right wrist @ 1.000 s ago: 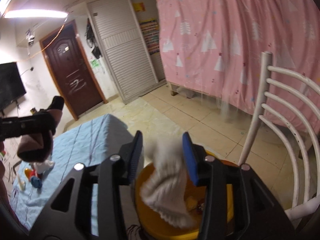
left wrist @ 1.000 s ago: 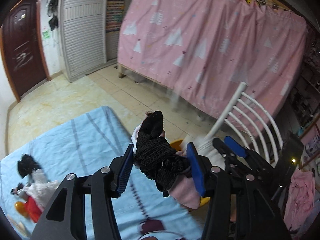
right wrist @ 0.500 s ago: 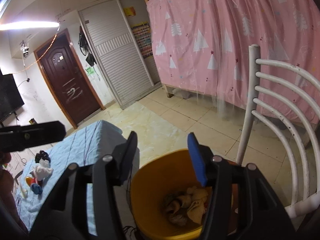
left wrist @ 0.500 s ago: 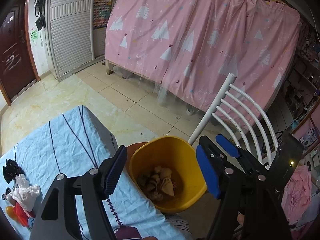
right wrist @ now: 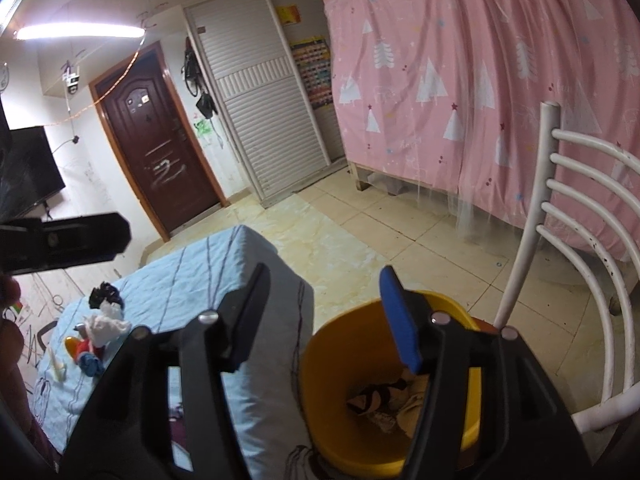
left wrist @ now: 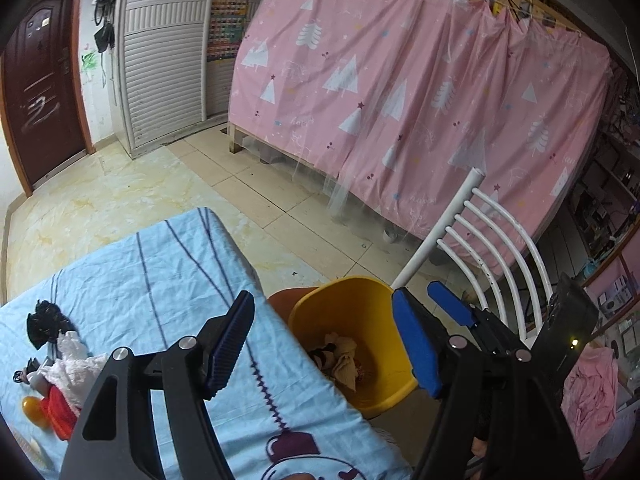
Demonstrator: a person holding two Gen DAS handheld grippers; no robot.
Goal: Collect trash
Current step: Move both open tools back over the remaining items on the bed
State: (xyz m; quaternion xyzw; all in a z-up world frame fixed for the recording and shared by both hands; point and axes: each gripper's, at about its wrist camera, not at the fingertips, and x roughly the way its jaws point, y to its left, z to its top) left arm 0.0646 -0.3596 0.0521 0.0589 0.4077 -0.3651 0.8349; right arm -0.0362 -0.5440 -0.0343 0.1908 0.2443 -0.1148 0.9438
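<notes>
Yellow bin (left wrist: pixel 362 300) holds crumpled scraps (left wrist: pixel 340 362)

A pink curtain (left wrist: pixel 400 92) printed with white trees is hanging ahead of the claw, covering a bed frame. Left of it a white slatted wardrobe (right wrist: pixel 264 120) is standing against the wall, with a dark brown door (right wrist: pixel 154 140) further left. A ceiling light (right wrist: pixel 80 32) is glowing above. Pale tiled floor (left wrist: pixel 120 200) is stretching ahead, and a white metal chair (right wrist: pixel 568 248) is standing at the right.
</notes>
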